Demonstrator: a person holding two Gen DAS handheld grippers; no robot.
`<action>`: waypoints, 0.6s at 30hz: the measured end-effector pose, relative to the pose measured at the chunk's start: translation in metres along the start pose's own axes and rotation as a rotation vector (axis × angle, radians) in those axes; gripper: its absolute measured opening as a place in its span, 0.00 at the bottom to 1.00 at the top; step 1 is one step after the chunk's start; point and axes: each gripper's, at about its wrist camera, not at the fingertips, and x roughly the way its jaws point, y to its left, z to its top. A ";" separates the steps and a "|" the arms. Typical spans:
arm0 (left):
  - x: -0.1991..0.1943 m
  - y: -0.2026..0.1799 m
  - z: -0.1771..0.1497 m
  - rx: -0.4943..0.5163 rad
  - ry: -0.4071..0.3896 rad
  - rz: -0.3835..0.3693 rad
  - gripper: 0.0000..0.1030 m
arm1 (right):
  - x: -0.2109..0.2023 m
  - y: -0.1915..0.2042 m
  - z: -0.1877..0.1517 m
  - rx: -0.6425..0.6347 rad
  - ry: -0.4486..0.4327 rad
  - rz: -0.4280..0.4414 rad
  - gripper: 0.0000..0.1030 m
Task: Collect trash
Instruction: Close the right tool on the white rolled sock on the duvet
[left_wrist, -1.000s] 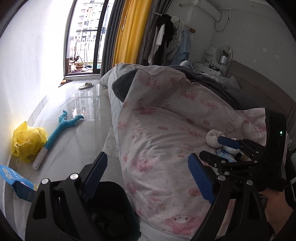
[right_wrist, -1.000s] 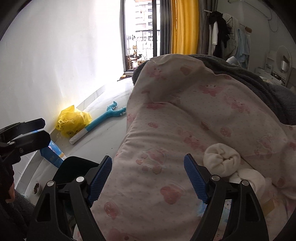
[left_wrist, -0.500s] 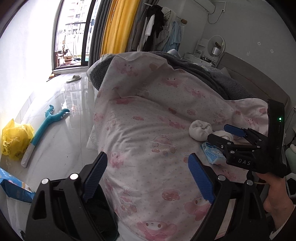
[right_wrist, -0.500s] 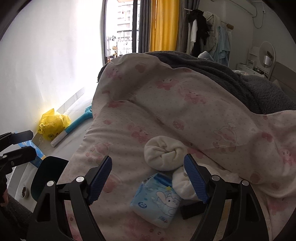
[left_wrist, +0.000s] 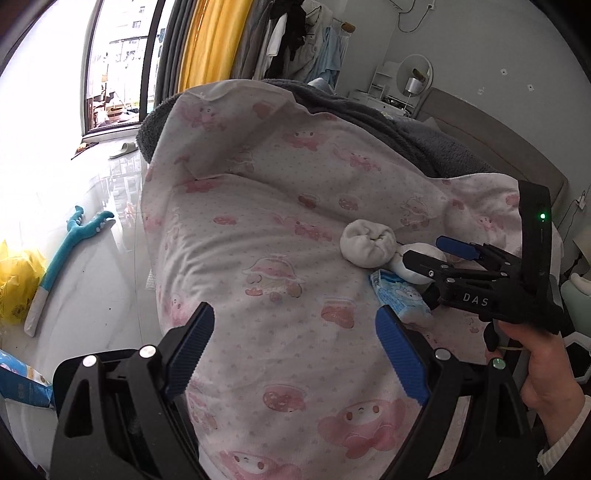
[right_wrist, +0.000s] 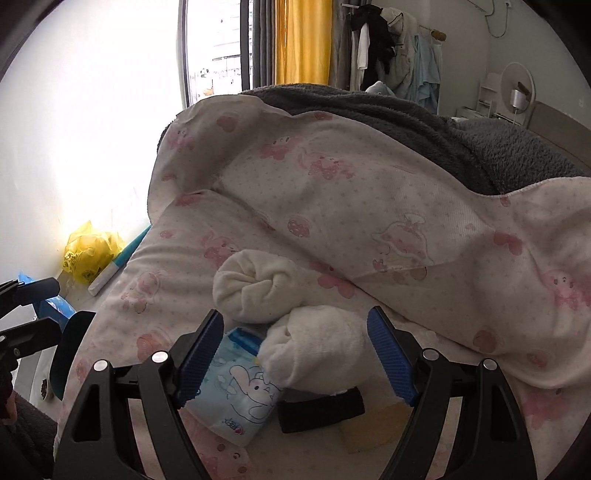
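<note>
A light blue tissue pack with a rabbit print lies on the pink patterned quilt; it also shows in the left wrist view. Two rolled white socks lie against it. My right gripper hangs open just above the nearer sock and the pack, with nothing between its pads. A hand holds it at the right of the left wrist view. My left gripper is open and empty over the quilt's near edge. A black bin stands low on the left, beside the bed.
A small black object and a pale yellow scrap lie on the quilt near the pack. On the floor are a yellow plastic bag, a blue long-handled toy and a blue package. A grey blanket covers the far bed.
Both grippers have moved right and forward over the bed, nearer the socks and tissue pack. The bin has slipped out of the left wrist view. Both stay open.
</note>
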 end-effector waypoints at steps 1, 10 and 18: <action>0.001 -0.003 0.000 0.005 0.000 -0.005 0.88 | 0.001 -0.002 -0.001 0.003 0.005 0.002 0.79; 0.011 -0.030 0.001 0.046 -0.005 -0.035 0.89 | 0.007 -0.014 -0.012 -0.012 0.063 0.017 0.59; 0.022 -0.058 -0.001 0.121 -0.002 -0.074 0.89 | -0.001 -0.022 -0.013 0.007 0.043 0.047 0.41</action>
